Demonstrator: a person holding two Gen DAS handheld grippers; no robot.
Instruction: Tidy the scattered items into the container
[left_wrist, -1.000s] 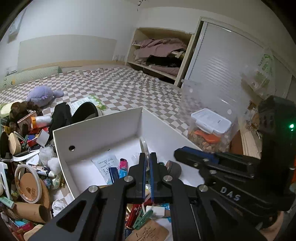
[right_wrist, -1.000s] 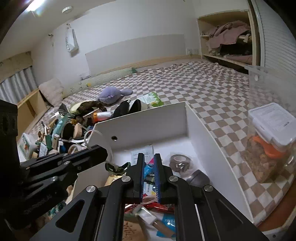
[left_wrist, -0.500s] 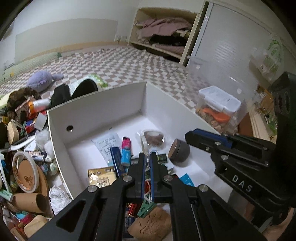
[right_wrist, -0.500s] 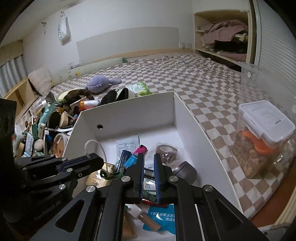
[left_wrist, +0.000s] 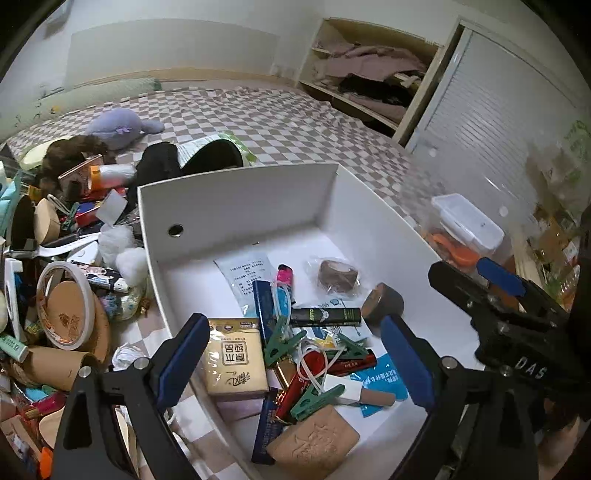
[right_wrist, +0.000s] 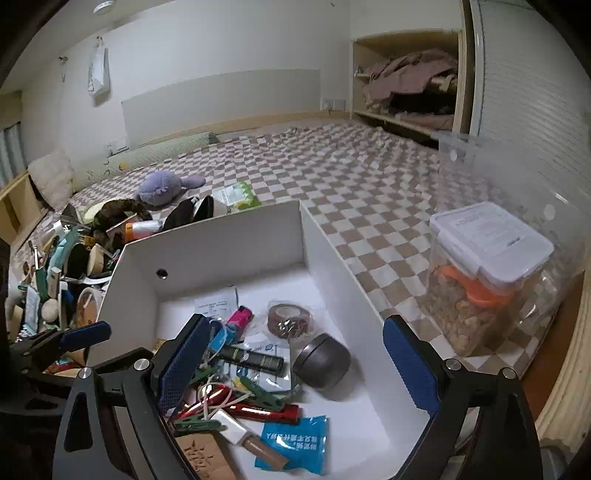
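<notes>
Off to the left the scattered pile (left_wrist: 70, 266) lies heaped on the checked bedcover, right up against the left wall of the white box (left_wrist: 240, 177): a round white-rimmed mirror (left_wrist: 68, 312), a cardboard tube (left_wrist: 51, 367), cotton balls, clips and pens. Plenty is left out there, so the tidying looks to me about midway, in the pause between one drop and the next pick.

The left gripper (left_wrist: 295, 363) hangs over the near end of the box, its jaws opening wide with nothing pressed between the blue pads; the tissue pack (left_wrist: 236, 360) and green clothespins merely lie beneath the gap. The box runs lengthwise away from the person toward the far wall, open side up, its long axis roughly in line with both grippers. Inside it a black tube (left_wrist: 325, 316) lies crosswise.

Further right, the right gripper (right_wrist: 295, 365) is likewise opening wide and empty above a round dark tin (right_wrist: 322, 366) and a blue sachet (right_wrist: 295, 443). Beyond the right wall stands a clear lidded tub (right_wrist: 484, 273).

Next, I'd judge, one hand must swing left to the heap and settle on a single piece
</notes>
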